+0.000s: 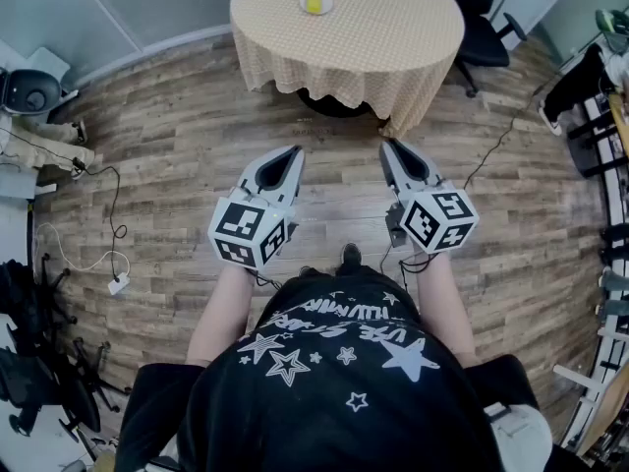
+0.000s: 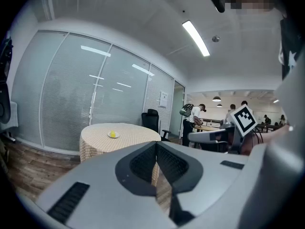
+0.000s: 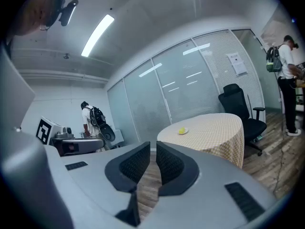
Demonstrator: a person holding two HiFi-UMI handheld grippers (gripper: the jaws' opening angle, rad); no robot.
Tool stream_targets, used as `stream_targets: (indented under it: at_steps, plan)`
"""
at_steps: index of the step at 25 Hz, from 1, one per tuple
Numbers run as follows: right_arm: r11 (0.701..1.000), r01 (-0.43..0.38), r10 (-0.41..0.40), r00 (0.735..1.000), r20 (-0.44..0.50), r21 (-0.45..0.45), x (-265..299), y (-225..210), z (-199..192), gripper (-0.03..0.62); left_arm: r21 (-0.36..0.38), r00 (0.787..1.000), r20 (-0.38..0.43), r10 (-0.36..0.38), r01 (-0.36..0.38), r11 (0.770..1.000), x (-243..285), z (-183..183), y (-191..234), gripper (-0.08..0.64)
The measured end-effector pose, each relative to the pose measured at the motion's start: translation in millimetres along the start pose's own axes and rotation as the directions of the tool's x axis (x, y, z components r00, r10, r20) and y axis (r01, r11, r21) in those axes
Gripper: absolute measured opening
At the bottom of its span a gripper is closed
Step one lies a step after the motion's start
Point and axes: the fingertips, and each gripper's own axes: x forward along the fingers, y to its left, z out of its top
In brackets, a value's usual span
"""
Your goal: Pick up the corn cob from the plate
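The yellow corn cob (image 1: 314,1) lies on a small white plate (image 1: 315,10) on a round table with a checked cloth (image 1: 393,37), far ahead of both grippers. It also shows as a small yellow shape in the left gripper view (image 2: 113,134) and the right gripper view (image 3: 181,131). My left gripper (image 1: 293,152) and right gripper (image 1: 387,146) are held side by side over the wooden floor, well short of the table. Both point towards the table. The jaws of each are together with nothing between them, as seen at the left gripper (image 2: 156,145) and the right gripper (image 3: 153,146).
A black office chair (image 1: 486,29) stands at the table's right. Cables and a white plug (image 1: 116,284) lie on the floor at left, with dark gear along the left wall. Racks stand at the right edge (image 1: 609,165). People with backpacks stand in the background (image 2: 194,116).
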Motion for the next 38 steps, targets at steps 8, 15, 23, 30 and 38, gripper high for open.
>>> stream_targets:
  at_steps: [8, 15, 23, 30, 38]
  plan:
    - [1.000, -0.016, 0.016, 1.000, 0.001, 0.000, -9, -13, 7, 0.055, 0.008, 1.000, -0.001, 0.009, -0.009, 1.000, 8, 2, -17, 0.008]
    - [0.999, -0.036, 0.036, 0.999, 0.004, 0.004, -15, -24, 7, 0.055, 0.017, 1.000, -0.026, 0.011, -0.011, 1.000, 17, -6, -33, 0.008]
    - [0.996, -0.066, 0.065, 0.998, 0.014, 0.058, -23, -58, 3, 0.054, 0.023, 0.997, -0.053, 0.052, -0.051, 0.998, 40, -10, -48, 0.008]
    - [0.990, -0.113, 0.110, 0.993, 0.031, 0.082, -18, -102, 14, 0.054, 0.034, 0.987, -0.048, 0.151, -0.150, 0.988, 63, -6, -50, 0.008]
    - [0.976, -0.182, 0.180, 0.983, 0.023, 0.119, 2, -120, 14, 0.055, 0.053, 0.971, -0.053, 0.235, -0.232, 0.971, 67, -4, -50, 0.008]
